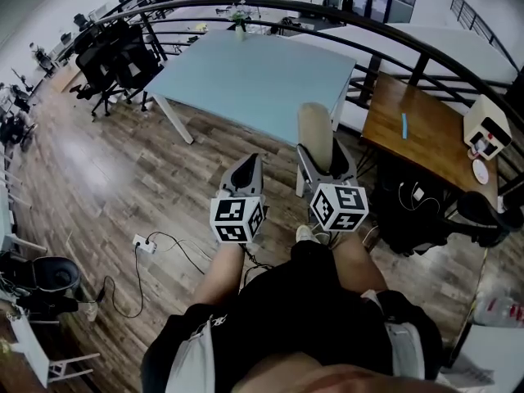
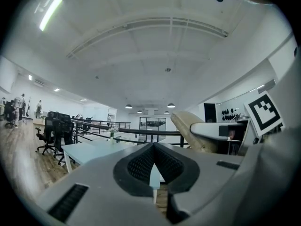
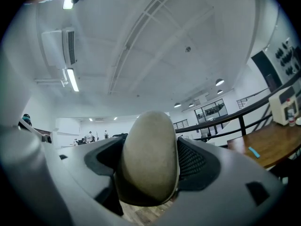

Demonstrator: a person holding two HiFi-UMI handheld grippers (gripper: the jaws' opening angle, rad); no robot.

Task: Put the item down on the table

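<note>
Our right gripper point(image 3: 151, 169) clamped the beige item point(image 3: 150, 147); our left gripper point(image 2: 154, 158) was closed, empty, both short of the table point(image 1: 254, 76).

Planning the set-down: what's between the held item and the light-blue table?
Nothing in the head view: only bare wood floor between beige item and table.

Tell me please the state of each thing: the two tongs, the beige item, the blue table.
left tongs, shut, nothing between them
right tongs, shut on the beige item
beige item, held in the air, sticking out past the tongs, not yet set down
blue table, standing ahead of both tongs, the item not on it
</note>
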